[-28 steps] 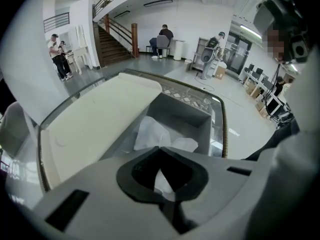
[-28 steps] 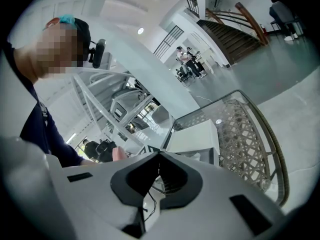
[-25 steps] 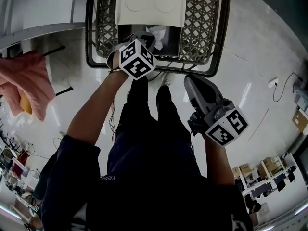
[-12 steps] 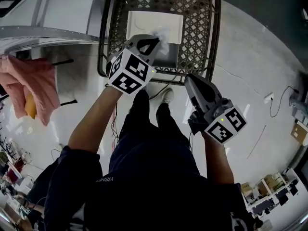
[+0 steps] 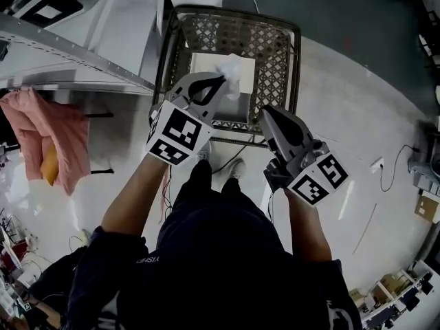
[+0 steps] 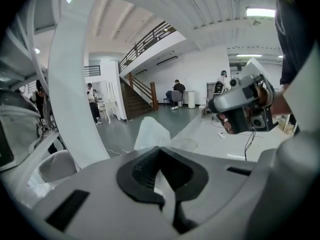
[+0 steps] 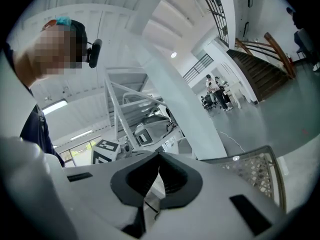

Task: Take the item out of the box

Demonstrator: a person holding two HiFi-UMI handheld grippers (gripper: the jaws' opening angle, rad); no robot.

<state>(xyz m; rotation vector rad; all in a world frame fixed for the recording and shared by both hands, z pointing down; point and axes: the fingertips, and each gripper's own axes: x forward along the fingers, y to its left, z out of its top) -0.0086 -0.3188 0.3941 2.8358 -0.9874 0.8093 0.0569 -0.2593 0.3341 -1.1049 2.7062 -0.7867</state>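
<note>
A dark lattice basket [image 5: 275, 53] stands on the floor ahead of me, with a white box [image 5: 201, 65] inside it. My left gripper [image 5: 221, 80] hangs above the box, shut on a crumpled white sheet-like item [image 5: 232, 67]. In the left gripper view that white item [image 6: 150, 133] sticks up from between the shut jaws of the left gripper [image 6: 160, 153]. My right gripper [image 5: 266, 113] hovers at the basket's near right rim, shut with nothing in it. In its own view the right gripper [image 7: 159, 160] shows closed jaws, with the left gripper [image 7: 150, 129] beyond them.
A pink cloth [image 5: 58, 139] hangs at the left under a white metal shelf rail [image 5: 69, 47]. A cable [image 5: 393, 174] lies on the pale floor at the right. The person's legs stand just before the basket. A staircase [image 6: 142, 91] and people are far off.
The left gripper has risen out of the box with the white item in its jaws. The basket now sits farther up in the view. The right gripper has hardly moved.
</note>
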